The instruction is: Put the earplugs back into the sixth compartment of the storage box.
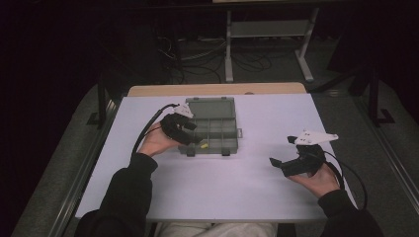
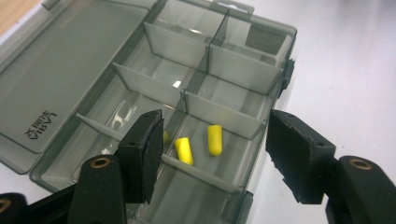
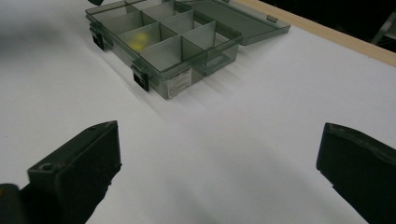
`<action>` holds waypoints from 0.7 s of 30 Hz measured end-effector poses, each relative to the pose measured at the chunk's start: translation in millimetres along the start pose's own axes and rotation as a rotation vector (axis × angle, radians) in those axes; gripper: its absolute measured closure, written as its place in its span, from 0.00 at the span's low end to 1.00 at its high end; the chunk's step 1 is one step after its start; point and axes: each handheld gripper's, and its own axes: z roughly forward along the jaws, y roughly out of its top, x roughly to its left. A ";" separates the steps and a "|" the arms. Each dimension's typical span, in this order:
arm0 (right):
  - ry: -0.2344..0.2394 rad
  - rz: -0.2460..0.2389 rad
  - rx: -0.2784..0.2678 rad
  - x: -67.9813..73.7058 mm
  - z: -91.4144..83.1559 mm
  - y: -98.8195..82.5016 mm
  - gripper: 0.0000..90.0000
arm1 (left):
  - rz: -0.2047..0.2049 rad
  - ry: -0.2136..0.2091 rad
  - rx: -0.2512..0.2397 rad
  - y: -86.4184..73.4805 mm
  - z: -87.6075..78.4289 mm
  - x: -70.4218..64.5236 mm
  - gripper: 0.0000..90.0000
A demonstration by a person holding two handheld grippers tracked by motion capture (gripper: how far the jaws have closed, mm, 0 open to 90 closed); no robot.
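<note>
Our left tongs (image 2: 212, 154) hang released over the box (image 2: 243, 70), 2 yellow plugs (image 2: 215, 139) lying free in 1 compartment; our right tongs (image 3: 217, 177) wait released over the surface (image 3: 224, 135).

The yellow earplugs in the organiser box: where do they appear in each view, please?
High view: yellow earplugs by the box's near edge, beside the left gripper.
Left gripper view: lower centre, in one compartment between the open jaws.
Right gripper view: yellow blur, upper left.
Shared landmark: the box's open lid.
</note>
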 end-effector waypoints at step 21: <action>-0.001 -0.002 -0.001 0.8 -0.5 0.2 0.00 | -0.052 0.053 -0.131 -13.9 -43.7 -10.4 0.00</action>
